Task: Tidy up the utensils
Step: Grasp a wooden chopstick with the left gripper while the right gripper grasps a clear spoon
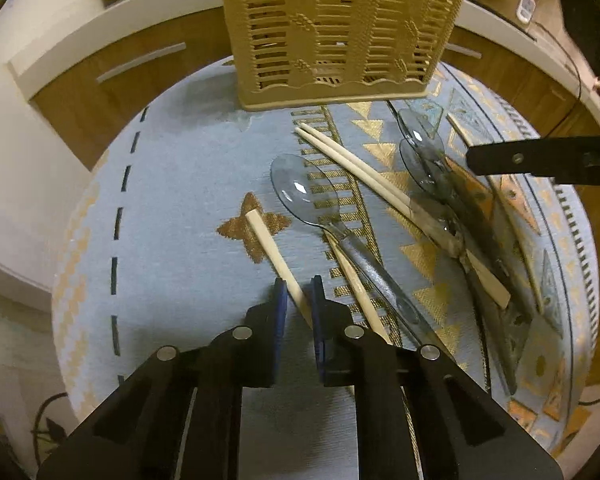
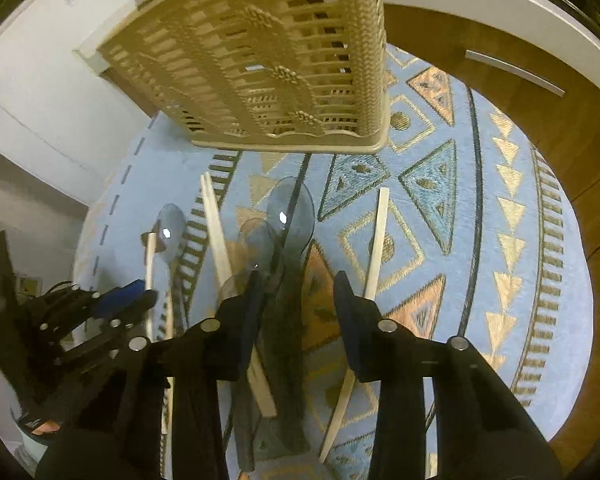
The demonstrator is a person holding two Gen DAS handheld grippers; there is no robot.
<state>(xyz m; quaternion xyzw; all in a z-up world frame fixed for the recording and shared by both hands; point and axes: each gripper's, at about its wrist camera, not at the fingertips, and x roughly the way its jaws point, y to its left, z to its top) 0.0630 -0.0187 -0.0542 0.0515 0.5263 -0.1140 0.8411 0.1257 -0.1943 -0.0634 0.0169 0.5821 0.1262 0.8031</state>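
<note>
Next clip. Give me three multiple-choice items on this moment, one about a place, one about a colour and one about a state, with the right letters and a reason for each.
1. Where does the basket stand?
A. at the far edge of the cloth, beyond the utensils
B. on the floor
C. on top of the spoons

2. What colour are the left gripper finger pads?
A. red
B. blue
C. white

3. What lies between the left gripper's fingers?
A. nothing
B. a clear spoon
C. a chopstick

Answers: 1 A, since chopsticks and spoons lie nearer than it; 2 B, as the left wrist view shows; 3 C, the pale stick runs between the pads.
</note>
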